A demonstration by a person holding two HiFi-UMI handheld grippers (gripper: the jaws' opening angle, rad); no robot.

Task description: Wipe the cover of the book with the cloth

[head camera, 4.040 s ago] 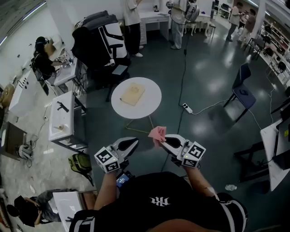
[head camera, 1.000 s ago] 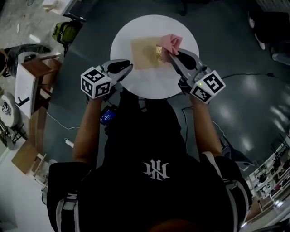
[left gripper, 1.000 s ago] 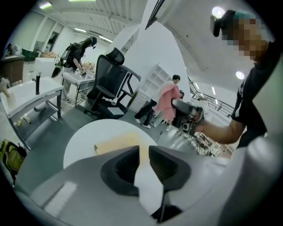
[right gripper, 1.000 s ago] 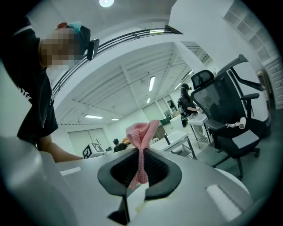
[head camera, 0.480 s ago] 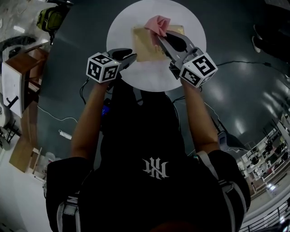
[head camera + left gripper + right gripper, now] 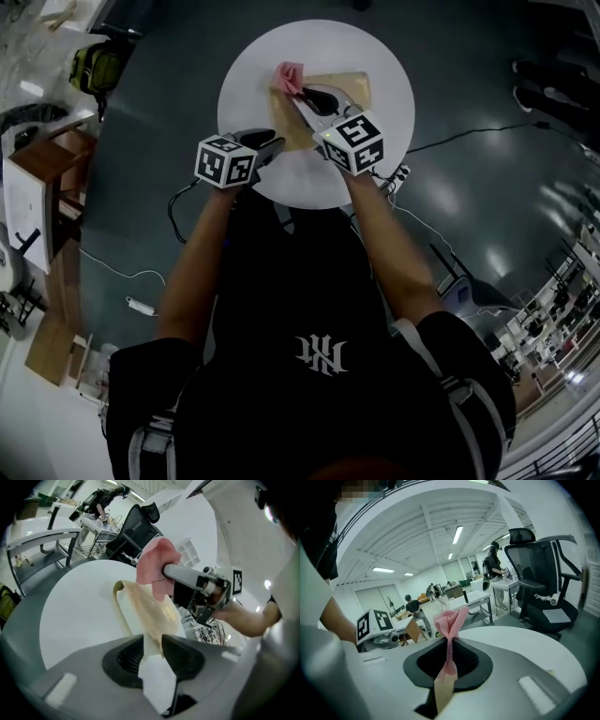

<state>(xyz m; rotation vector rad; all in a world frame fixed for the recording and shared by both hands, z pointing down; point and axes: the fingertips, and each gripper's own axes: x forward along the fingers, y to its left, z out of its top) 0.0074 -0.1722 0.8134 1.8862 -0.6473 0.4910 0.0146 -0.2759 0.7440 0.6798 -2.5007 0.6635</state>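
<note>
Dark glossy floor [image 6: 141,187] surrounds the round white bench [image 6: 248,84], which sits at twelve o'clock from the person in the head view. Nearest, at the bench's seven o'clock rim, the left tongs [image 6: 270,145] point toward the book, with their marker cube [image 6: 226,161] riding behind them. Their jaws have just been opening and stand apart, released, and the near corner of the book [image 6: 354,86] shows in the gap between the tips — whether it touches a pad I cannot tell. The tan book lies flat on the middle of the bench, cover up. Over it reach the right tongs [image 6: 302,92], their own cube [image 6: 350,142] above the book's six o'clock edge. These jaws are clenched on the pink cloth [image 6: 288,75], a bunched fold of it standing out past the tips. The cloth sits at the book's eleven o'clock corner — contact with the cover is not clear. Farther off, a black cable [image 6: 469,136] trails across the floor at three o'clock and a green bag [image 6: 97,67] lies at ten o'clock. The right gripper view shows a black office chair [image 6: 539,588] beyond the bench.
</note>
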